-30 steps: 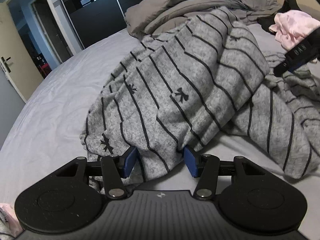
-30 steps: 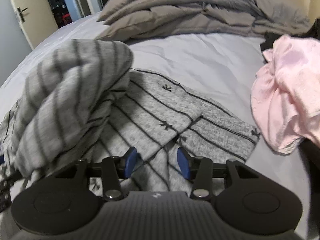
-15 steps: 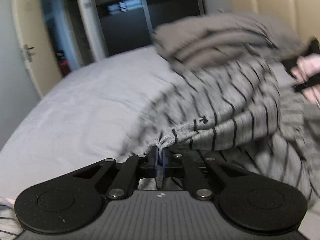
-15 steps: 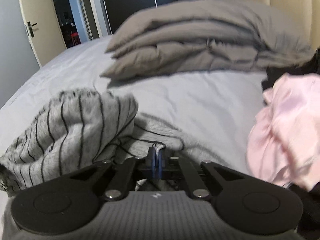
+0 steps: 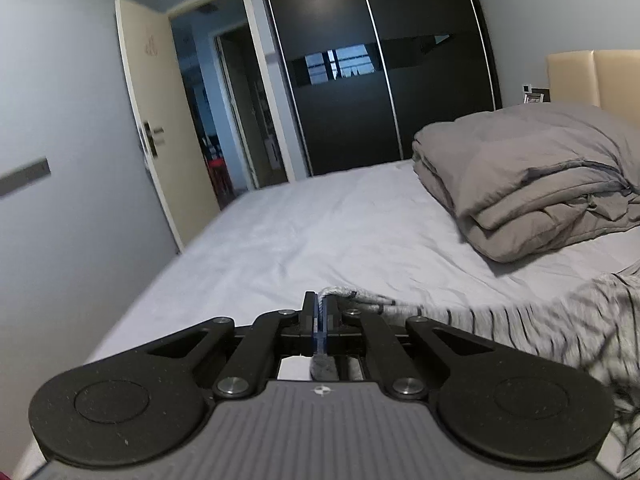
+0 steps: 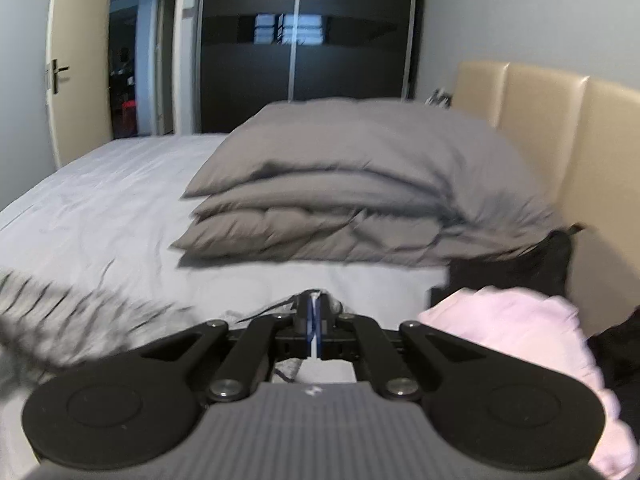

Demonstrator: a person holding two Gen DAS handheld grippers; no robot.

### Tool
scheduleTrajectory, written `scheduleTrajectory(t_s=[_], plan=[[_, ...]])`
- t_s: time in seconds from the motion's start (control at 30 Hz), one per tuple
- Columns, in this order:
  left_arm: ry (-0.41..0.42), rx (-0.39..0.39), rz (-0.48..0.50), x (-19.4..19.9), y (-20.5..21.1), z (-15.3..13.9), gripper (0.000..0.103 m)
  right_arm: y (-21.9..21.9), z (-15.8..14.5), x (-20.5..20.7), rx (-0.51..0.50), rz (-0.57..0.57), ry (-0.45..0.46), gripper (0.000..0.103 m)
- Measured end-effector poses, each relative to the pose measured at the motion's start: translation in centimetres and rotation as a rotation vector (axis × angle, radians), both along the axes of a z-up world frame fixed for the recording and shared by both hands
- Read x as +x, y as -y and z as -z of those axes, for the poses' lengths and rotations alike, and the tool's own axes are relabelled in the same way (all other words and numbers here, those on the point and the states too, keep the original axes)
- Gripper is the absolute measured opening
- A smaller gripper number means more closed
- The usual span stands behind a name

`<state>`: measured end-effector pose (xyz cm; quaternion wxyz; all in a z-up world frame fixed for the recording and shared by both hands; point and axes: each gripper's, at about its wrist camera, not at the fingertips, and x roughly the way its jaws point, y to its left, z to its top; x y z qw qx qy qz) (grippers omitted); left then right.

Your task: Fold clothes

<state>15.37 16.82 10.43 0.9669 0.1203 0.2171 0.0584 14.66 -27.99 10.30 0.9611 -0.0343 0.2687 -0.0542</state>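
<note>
1. The left gripper point(image 5: 320, 316) is clamped on an edge of the striped garment point(image 5: 532, 320).
2. The right gripper point(image 6: 313, 320) is clamped on another edge.
3. The garment hangs between them above the bed point(image 5: 320, 240), before the duvet point(image 6: 360, 192).

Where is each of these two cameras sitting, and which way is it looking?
Left wrist: on the left gripper, looking along its shut fingers across the bed to the wardrobe and door; striped garment pinched.
Right wrist: on the right gripper, facing the duvet and headboard; pink garment at right.
Shared: bed, duvet, wardrobe, door, striped garment.
</note>
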Motion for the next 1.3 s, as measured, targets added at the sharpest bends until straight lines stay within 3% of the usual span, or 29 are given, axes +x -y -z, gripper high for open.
scheduleTrajectory(t_s=[0.17,0.3,0.53,0.67,0.77,0.83,1.0,1.17,1.3], plan=[[-0.017,-0.016,-0.042,-0.2,-2.1,-2.0,0.000,3.0,-3.6,-1.9,-0.047,0.083,0.061,0.002],[-0.063,-0.013,-0.077,-0.1,-3.6,-1.3,0.000,5.3,-3.1,-3.5,-0.045,0.135,0.044,0.002],[-0.247,-0.029,-0.106,0.4,-5.0,2.7,0.000,9.4,-2.1,-6.3,-0.040,0.225,0.012,0.002],[-0.355,-0.014,-0.046,0.1,-4.2,5.5,0.002,10.1,0.4,-6.6,-0.015,0.234,-0.041,0.002],[-0.403,0.041,0.012,-0.9,-2.9,7.4,0.013,9.7,0.8,-6.5,-0.041,0.221,-0.047,0.002],[-0.435,0.078,0.050,-1.5,-2.1,8.7,0.027,9.6,0.8,-6.5,-0.046,0.215,-0.044,0.002],[-0.401,0.194,0.096,-4.0,-0.1,10.2,0.046,9.4,0.9,-6.0,-0.043,0.208,-0.042,0.002],[-0.343,0.263,0.219,-7.3,1.6,11.1,0.049,9.7,1.0,-5.7,-0.045,0.199,-0.049,0.002],[-0.398,0.388,0.395,-9.4,3.6,13.6,0.047,9.9,1.3,-5.3,-0.042,0.190,-0.060,0.002]])
